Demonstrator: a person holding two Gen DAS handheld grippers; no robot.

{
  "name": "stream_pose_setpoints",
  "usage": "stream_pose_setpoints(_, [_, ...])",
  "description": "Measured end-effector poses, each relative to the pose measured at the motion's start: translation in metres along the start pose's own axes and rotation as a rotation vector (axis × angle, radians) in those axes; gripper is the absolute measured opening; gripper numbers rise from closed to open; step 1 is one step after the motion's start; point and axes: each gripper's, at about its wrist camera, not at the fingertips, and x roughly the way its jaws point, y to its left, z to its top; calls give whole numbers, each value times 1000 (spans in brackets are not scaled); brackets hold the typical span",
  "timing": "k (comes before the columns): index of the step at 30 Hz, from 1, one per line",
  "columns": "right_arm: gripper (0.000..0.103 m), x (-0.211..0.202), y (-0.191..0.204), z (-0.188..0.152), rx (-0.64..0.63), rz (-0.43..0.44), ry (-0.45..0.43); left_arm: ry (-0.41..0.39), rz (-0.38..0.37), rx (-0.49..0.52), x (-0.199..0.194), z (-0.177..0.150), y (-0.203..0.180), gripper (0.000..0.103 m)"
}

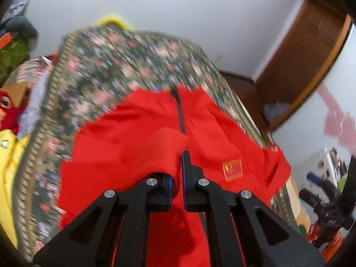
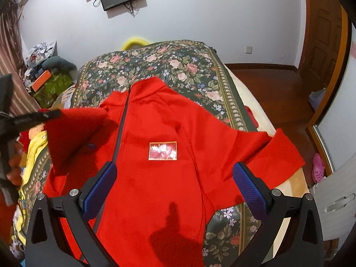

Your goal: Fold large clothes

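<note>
A floral bedspread covers the bed, and on it the red zip jacket lies face up, collar away from the cameras, its chest patch near the middle. It looks like soft, light fleece that will drape and sag rather than hold a crease, so cuffs, hems and seams are the sensible places to grip. One sleeve lies spread out flat toward the bed's edge; the other sleeve is lifted over the body, pinched in the left gripper, whose jaws are pressed together on the cloth, though blur hides exactly which edge. The right gripper hangs above the lower front, jaws spread wide, holding nothing.
</note>
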Motion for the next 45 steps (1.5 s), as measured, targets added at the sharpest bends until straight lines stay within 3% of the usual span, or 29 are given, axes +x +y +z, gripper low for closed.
stream_pose_setpoints(7, [103,6,0,-9,-30,-6,32,158,-38,58,50,-47,-33,6])
stream_pose_setpoints(12, [103,12,4,-11,-43,-4,59,238,-10,127,64,-74,-43,6])
stream_pose_setpoints(15, [103,14,11,-10,-55,1,65,254,17,172,59,-83,-43,15])
stream_pose_setpoints(16, [103,14,14,-10,-61,4,66,250,16,178,54,-86,-43,17])
stream_pose_setpoints(19, [103,14,27,-7,-89,8,63,219,5,183,36,-90,-38,42])
stream_pose_setpoints(20, [103,15,32,-6,-101,9,61,201,11,180,27,-91,-35,55])
stream_pose_setpoints(21, [103,15,37,-5,-112,11,61,185,16,180,21,-88,-32,60])
stream_pose_setpoints(29, [103,29,97,4,-239,37,67,30,164,203,-44,-84,16,81])
stream_pose_setpoints(38, [103,68,180,-3,-419,91,137,-12,293,41,-87,-97,116,83])
stream_pose_setpoints(45, [102,115,239,-12,-547,136,250,-10,340,-38,-101,-117,163,83])
